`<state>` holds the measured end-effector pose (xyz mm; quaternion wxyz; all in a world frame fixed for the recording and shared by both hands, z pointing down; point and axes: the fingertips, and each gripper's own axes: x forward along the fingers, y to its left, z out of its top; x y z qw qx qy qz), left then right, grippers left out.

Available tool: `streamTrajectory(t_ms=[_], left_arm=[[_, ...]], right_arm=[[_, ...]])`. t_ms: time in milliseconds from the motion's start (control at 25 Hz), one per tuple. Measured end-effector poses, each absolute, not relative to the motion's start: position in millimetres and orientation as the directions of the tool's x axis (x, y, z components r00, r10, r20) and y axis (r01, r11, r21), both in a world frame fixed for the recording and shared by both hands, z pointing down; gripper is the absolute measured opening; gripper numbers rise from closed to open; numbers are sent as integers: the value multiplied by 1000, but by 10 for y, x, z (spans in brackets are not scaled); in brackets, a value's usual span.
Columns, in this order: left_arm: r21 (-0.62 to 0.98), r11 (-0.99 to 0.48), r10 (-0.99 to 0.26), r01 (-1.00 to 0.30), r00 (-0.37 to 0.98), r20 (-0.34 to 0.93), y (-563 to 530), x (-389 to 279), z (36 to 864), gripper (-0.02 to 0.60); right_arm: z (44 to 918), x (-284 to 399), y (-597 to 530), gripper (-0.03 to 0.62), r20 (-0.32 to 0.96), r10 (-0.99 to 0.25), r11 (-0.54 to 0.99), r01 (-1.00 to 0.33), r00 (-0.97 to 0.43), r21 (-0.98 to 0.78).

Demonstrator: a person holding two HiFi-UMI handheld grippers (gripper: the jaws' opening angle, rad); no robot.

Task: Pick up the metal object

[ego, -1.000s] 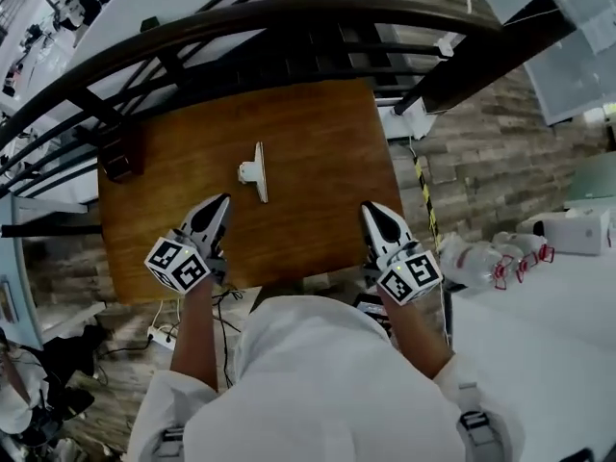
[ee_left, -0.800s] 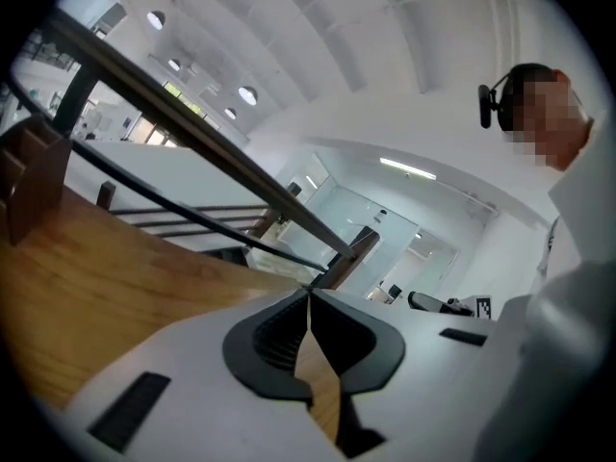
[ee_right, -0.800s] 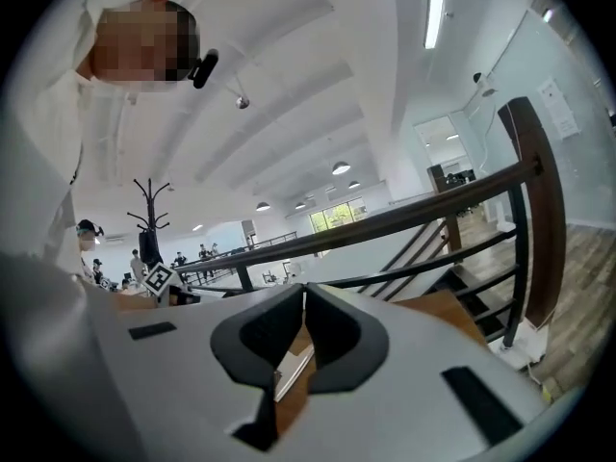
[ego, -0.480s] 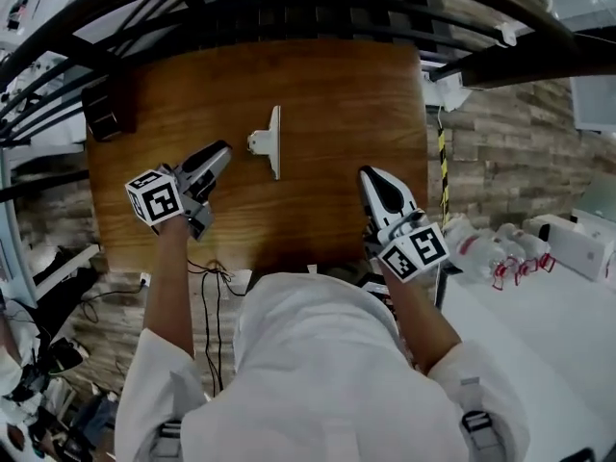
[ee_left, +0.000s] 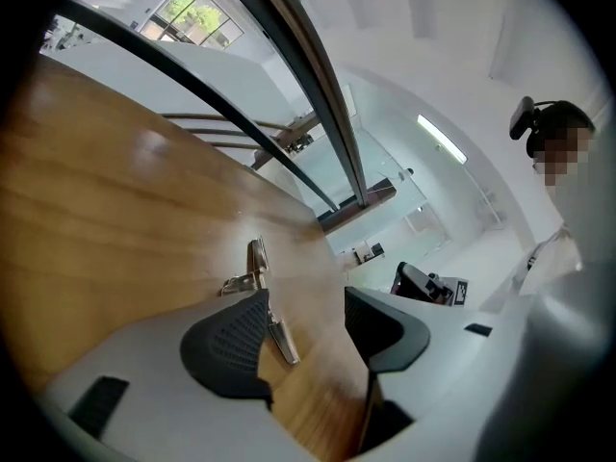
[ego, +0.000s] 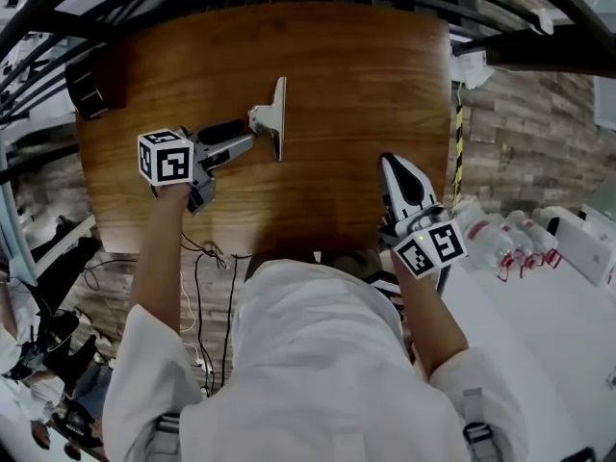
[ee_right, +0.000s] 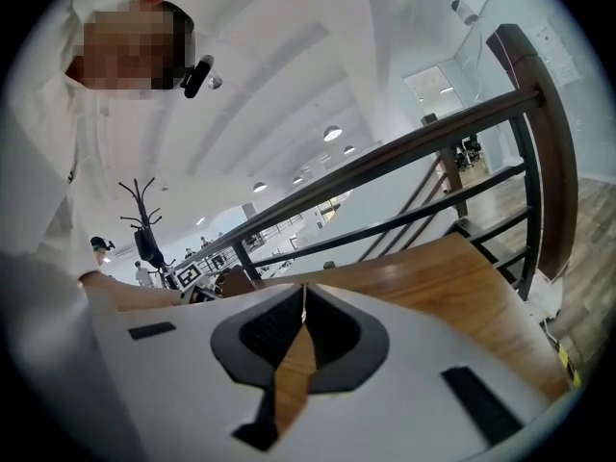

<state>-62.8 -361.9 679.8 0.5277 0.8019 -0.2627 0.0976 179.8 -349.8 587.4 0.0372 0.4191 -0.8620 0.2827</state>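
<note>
Head view showed the metal object point(ego: 277, 118) lying flat near the middle of the wooden table point(ego: 337, 65): a thin plate with a small bracket on its left face. The left tongs point(ego: 246, 136) reached in from the table's left edge, tips at that bracket. In the left gripper view the left tongs point(ee_left: 306, 320) were opening and already wide. The metal object point(ee_left: 258, 268) lay just inside one pad, and neither pad pressed on it. The right tongs point(ego: 397, 169) sat near the table's near right corner, well apart from the object. In the right gripper view the right tongs point(ee_right: 304, 292) were closed tip to tip, holding nothing.
</note>
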Motion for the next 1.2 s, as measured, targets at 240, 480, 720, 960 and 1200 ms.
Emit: streamTrajectory(t_ms=[240,480,720,960,1200], left_arm=[[786,-275,-326,-554,823,466,-3682,-627,6919,247],[783,-248,-304,-570,813,496,-3675,-543,7062,244],[793,-210,-305,-572,809,503,-3698,-539,7235,179],[830,-168,-305,-532,828,470,-3682,-472,7293,38],[877,-124,-332,-464,853,404,-3660,-460,7213,23]], right_arm=[[5982,1867,-3466,26,320,-708,456,-753,-630,-474],[6027,1903,-3444,26,322,-708,448,-752,-629,-483],[6084,1935,-3391,26,330,-710,434,-756,-622,-491],[6094,1983,-3322,26,336,-716,418,-762,-611,-495],[6040,1956,-3279,26,333,-720,419,-764,-609,-491]])
